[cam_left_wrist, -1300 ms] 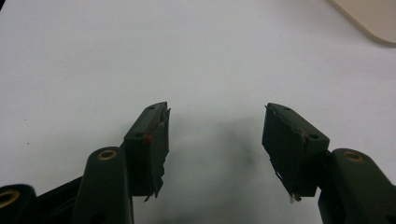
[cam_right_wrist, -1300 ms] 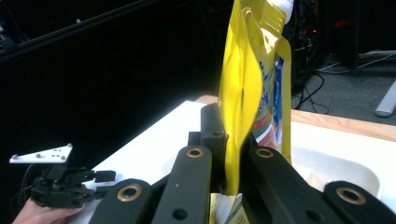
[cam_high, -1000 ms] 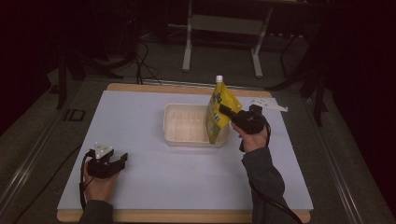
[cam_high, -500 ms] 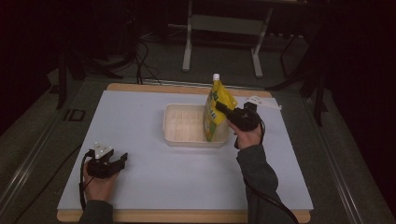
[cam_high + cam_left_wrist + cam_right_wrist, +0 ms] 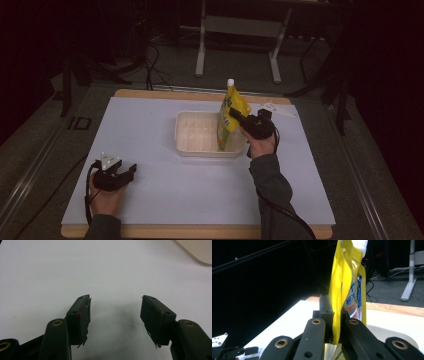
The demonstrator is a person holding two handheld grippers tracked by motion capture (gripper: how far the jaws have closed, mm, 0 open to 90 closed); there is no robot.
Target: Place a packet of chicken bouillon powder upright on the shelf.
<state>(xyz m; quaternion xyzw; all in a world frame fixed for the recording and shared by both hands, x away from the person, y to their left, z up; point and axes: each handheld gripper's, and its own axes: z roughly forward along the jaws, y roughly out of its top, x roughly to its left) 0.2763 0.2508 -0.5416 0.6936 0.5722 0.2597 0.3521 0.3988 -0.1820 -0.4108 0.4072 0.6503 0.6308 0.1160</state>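
A yellow pouch (image 5: pixel 229 118) with a white cap stands upright, its lower end inside the right part of a clear plastic tray (image 5: pixel 196 134). My right gripper (image 5: pixel 235 116) is shut on the pouch's edge; in the right gripper view the two jaws pinch the yellow pouch (image 5: pixel 345 293) between them, right gripper (image 5: pixel 335 322). My left gripper (image 5: pixel 124 174) rests low over the white table cover at the front left, held by a hand. In the left gripper view the left gripper (image 5: pixel 115 311) stands open with bare white surface between its fingers.
The white cover (image 5: pixel 150 130) lies on a wooden table (image 5: pixel 200 232). A small white piece (image 5: pixel 276 109) lies behind the right hand near the far edge. A corner of the tray (image 5: pixel 197 250) shows at the top right of the left gripper view. Dark floor and stands surround the table.
The right gripper has carried the pouch left and down, from beside the tray's right edge into the tray. The left gripper has stayed in place.
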